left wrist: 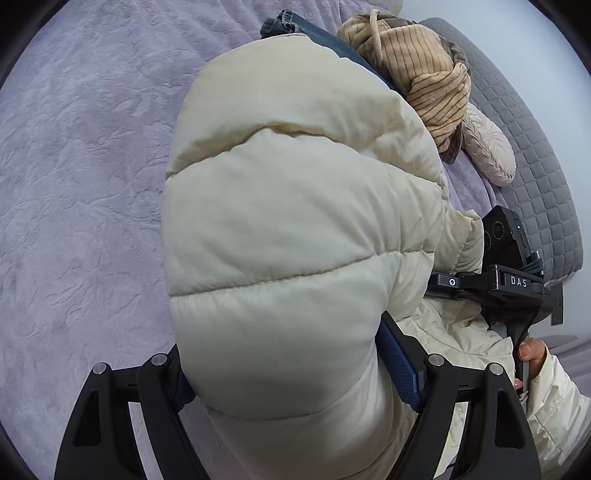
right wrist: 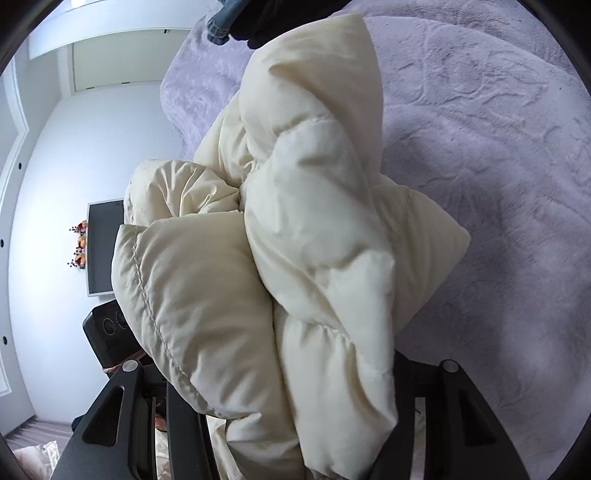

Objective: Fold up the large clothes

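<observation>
A cream puffer jacket is bunched up over a lilac bedspread. My left gripper is shut on a thick fold of the jacket, which bulges out between the fingers; one blue pad shows at the right. In the right wrist view the jacket also fills the middle. My right gripper is shut on another bunched fold of it. The right gripper's body shows at the right of the left wrist view, beside the jacket. The fingertips of both are hidden by fabric.
A striped tan garment and blue jeans lie heaped at the bed's far side, beside a grey quilted cover. The bedspread stretches right. White wall and a dark screen stand left of the bed.
</observation>
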Available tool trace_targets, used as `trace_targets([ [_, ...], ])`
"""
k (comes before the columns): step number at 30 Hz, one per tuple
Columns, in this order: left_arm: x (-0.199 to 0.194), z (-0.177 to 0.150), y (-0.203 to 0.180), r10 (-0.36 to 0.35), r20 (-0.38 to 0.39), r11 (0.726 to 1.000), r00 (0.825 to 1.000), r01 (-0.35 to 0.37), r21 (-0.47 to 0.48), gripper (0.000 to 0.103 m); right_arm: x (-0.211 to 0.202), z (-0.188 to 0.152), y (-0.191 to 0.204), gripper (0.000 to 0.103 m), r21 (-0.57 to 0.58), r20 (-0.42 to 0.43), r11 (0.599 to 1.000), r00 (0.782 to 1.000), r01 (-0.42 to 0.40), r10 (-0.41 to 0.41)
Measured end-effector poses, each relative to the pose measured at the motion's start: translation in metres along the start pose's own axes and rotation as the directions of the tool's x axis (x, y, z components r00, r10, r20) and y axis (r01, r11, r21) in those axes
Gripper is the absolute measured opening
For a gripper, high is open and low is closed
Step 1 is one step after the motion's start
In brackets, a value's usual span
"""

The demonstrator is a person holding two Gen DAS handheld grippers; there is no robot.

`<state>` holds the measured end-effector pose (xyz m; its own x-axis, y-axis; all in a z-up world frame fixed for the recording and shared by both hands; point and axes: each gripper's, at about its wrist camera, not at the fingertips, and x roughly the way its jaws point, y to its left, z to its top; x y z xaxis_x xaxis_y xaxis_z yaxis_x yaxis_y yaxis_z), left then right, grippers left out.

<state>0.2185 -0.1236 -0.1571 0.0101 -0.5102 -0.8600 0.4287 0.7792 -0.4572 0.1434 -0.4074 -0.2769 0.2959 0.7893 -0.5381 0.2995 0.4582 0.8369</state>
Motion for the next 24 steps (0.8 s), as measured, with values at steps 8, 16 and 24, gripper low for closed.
trace_targets([
  [8,-0.039,-0.036,0.040,0.084,-0.015,0.995,0.996,-0.085,-0.052,0.083,0.052,-0.028,0.025,0.053,0.004,-0.064,1.000,0.998,-0.018,0.018],
  [16,-0.041,-0.067,0.089,0.190,-0.061,0.977,0.980,-0.195,-0.085,0.083,0.110,-0.041,0.027,0.053,0.033,-0.119,0.999,0.993,0.002,0.002],
  [24,-0.009,-0.077,0.097,0.243,-0.078,0.965,0.967,-0.249,-0.084,0.086,0.137,-0.032,0.030,0.055,0.039,-0.132,0.995,0.988,0.090,-0.084],
])
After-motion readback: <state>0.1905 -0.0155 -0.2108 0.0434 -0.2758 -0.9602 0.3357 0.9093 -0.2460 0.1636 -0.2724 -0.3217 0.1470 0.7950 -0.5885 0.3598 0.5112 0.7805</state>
